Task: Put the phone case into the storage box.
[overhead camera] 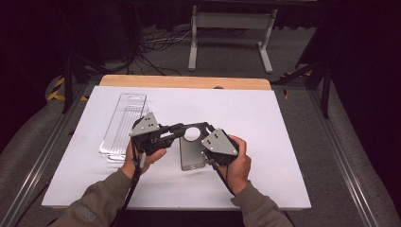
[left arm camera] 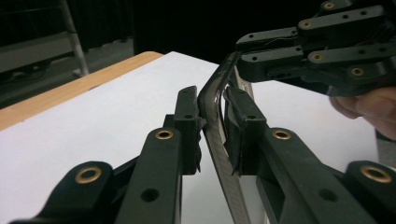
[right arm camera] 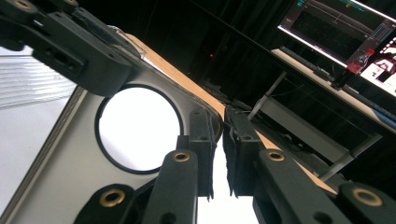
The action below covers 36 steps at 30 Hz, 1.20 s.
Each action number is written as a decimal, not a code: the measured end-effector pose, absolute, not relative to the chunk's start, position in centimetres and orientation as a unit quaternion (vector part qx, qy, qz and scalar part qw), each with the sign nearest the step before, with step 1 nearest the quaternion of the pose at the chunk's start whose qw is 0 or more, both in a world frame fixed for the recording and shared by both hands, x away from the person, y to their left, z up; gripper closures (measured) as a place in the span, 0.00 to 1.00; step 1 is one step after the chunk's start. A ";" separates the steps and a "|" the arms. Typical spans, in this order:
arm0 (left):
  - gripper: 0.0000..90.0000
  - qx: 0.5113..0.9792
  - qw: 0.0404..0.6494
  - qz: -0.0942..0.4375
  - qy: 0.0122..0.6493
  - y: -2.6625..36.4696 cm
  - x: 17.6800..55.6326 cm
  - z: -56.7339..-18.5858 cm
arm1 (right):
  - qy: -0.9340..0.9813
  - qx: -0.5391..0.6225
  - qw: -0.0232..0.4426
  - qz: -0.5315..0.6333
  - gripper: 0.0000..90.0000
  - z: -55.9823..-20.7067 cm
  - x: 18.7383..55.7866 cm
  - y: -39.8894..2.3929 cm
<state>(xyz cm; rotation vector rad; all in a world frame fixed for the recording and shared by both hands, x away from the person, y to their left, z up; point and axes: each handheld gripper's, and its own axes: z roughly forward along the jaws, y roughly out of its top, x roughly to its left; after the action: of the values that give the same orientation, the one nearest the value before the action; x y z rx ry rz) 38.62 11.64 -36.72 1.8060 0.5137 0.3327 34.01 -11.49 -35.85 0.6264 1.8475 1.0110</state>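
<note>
Room: dark, with cables on the floor and a white-legged stand [overhead camera: 231,28] beyond the far edge of the work area; a lit monitor [right arm camera: 345,32] shows in the right gripper view.
Surface: a white tabletop [overhead camera: 265,118] with a strip of bare wood along its far edge.
Thing held: a flat grey case [overhead camera: 191,151], phone-cover shaped, with a large round hole [overhead camera: 192,134] near its far end.
Where it is: between the two tongs and gripped by both, its near end low over the tabletop; whether that end touches the sheet I cannot tell.
Left tongs [overhead camera: 177,128]: jaws pressed onto the case's thin rim at its far left corner, the curved edge [left arm camera: 219,121] sandwiched between the pads, as the left gripper view shows.
Right tongs [overhead camera: 207,126]: jaws nipped onto the rim at the far right corner [right arm camera: 218,122], just beside the round hole.
Long axis: runs away from the person, from the near end toward the two tong tips, so both grips sit at the same far end.
Key relation: the two tong tips face each other across the hole end, close but apart; neither hand is clearly nearer, since each already has its own corner.
Judgement: any pull or flex would act across the case's short width at that end.
Off to the left of the left tongs: a clear plastic package [overhead camera: 124,125] lying lengthwise on the tabletop, untouched.
</note>
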 end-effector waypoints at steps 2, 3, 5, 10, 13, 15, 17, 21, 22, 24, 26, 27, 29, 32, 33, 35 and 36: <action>0.87 0.770 0.579 0.151 0.224 11.6 38.6 -36.7 | 0.747 0.251 0.459 0.410 0.91 -35.9 33.9 -11.4; 0.87 0.771 0.576 0.153 0.225 11.7 38.6 -36.6 | 0.747 0.250 0.460 0.409 0.91 -35.9 33.9 -11.3; 0.88 0.772 0.572 0.157 0.226 11.7 38.6 -36.6 | 0.746 0.248 0.464 0.409 0.91 -35.9 33.7 -11.2; 0.89 0.775 0.567 0.160 0.230 11.9 38.6 -36.5 | 0.744 0.245 0.468 0.410 0.90 -36.0 33.5 -10.9; 0.89 0.775 0.565 0.165 0.230 11.9 38.5 -36.4 | 0.744 0.243 0.469 0.409 0.90 -35.9 33.5 -10.9; 0.89 0.776 0.563 0.171 0.228 12.0 38.5 -36.4 | 0.743 0.243 0.470 0.410 0.90 -35.9 33.5 -10.8; 0.89 0.774 0.565 0.168 0.232 12.0 38.3 -36.4 | 0.742 0.242 0.470 0.411 0.90 -35.9 33.4 -10.7; 0.89 0.772 0.568 0.173 0.229 12.1 38.1 -36.3 | 0.743 0.239 0.467 0.416 0.90 -35.9 33.4 -10.7; 0.89 0.773 0.565 0.183 0.222 12.2 38.2 -36.2 | 0.742 0.239 0.467 0.418 0.90 -35.9 33.4 -10.8; 0.89 0.772 0.568 0.177 0.226 12.2 38.1 -36.2 | 0.743 0.239 0.464 0.420 0.89 -35.8 33.4 -10.8; 0.89 0.772 0.568 0.175 0.226 12.3 38.0 -36.2 | 0.742 0.239 0.461 0.424 0.88 -35.8 33.4 -10.9; 0.89 0.769 0.569 0.180 0.228 12.3 38.1 -36.2 | 0.743 0.238 0.458 0.426 0.88 -35.7 33.4 -10.9; 0.89 0.767 0.571 0.180 0.229 12.5 38.1 -36.2 | 0.744 0.236 0.452 0.431 0.86 -35.7 33.3 -10.9; 0.89 0.765 0.574 0.177 0.232 12.7 38.1 -36.1 | 0.744 0.235 0.449 0.435 0.84 -35.7 33.3 -10.9; 0.89 0.764 0.575 0.178 0.232 12.7 38.2 -36.1 | 0.743 0.236 0.448 0.437 0.83 -35.6 33.3 -11.0; 0.89 0.764 0.575 0.177 0.232 12.8 38.2 -36.1 | 0.744 0.238 0.440 0.443 0.82 -35.6 33.4 -11.2; 0.89 0.763 0.576 0.177 0.233 12.9 38.2 -36.1 | 0.744 0.239 0.437 0.445 0.82 -35.6 33.4 -11.3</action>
<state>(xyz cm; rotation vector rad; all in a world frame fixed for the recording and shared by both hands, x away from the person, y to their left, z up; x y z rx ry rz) 38.15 12.90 -36.06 1.7859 0.5459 0.4144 33.38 -11.25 -35.59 0.5946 1.8501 1.1068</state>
